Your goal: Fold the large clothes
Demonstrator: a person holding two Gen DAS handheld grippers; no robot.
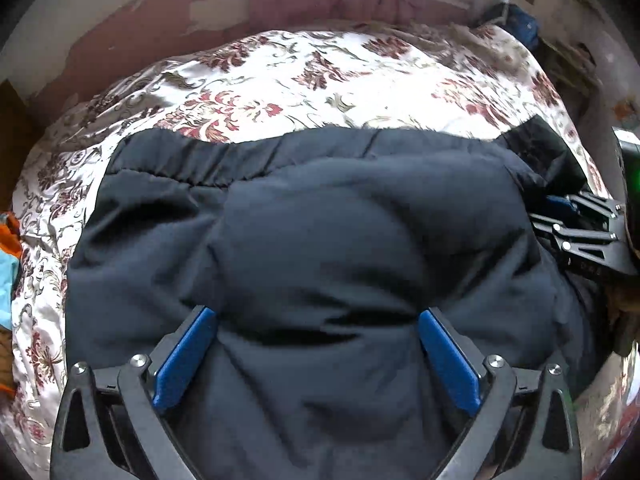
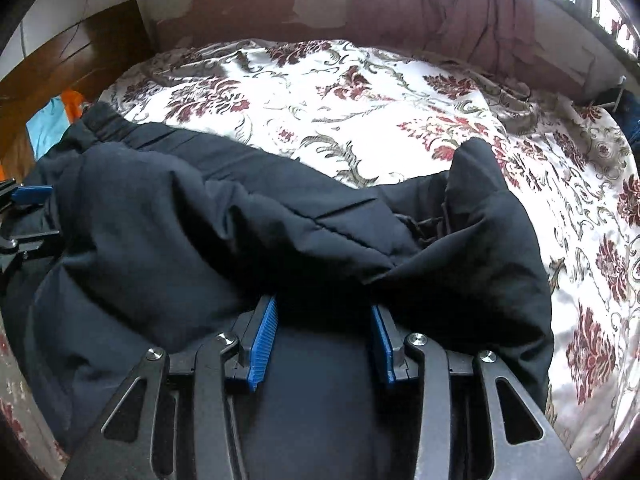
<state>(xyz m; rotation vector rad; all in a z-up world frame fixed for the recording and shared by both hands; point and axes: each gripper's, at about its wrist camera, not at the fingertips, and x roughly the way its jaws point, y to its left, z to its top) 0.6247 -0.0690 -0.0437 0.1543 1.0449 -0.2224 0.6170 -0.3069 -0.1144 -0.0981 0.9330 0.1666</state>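
- The jacket (image 1: 320, 220), dark and padded, lies across the near half of the bed and fills the centre and lower part of both wrist views. It is spread on the broad flat surface, likely so that its panels can be laid over each other.
- Its elastic hem (image 1: 192, 160) runs along the upper left of the left wrist view. A puffy layer lies doubled over the middle, so a first fold looks already made.
- In the right wrist view a bunched part (image 2: 488, 216), perhaps hood or sleeve, sticks up at centre right. It is not yet flattened, and probably needs tucking in.
- The left gripper (image 1: 318, 316) sits at the bottom centre of its view, jaws wide apart, both blue pads pressing on the cloth. It clamps nothing; it seems to pin or smooth the padding.
- The right gripper (image 2: 322, 304) sits at the bottom centre of its view, jaws apart, tips pushed under a dark fold. No cloth is visibly pinched between the pads, so I judge it as ready to seize that edge.
- The two grippers work at opposite ends of the jacket, which suits a wide garment.
- The bedspread (image 2: 360, 92), floral and shiny, lies bare beyond the jacket.
- A curtain (image 2: 440, 4) hangs at the top, and bright clothes (image 2: 56, 120) lie at the far left.
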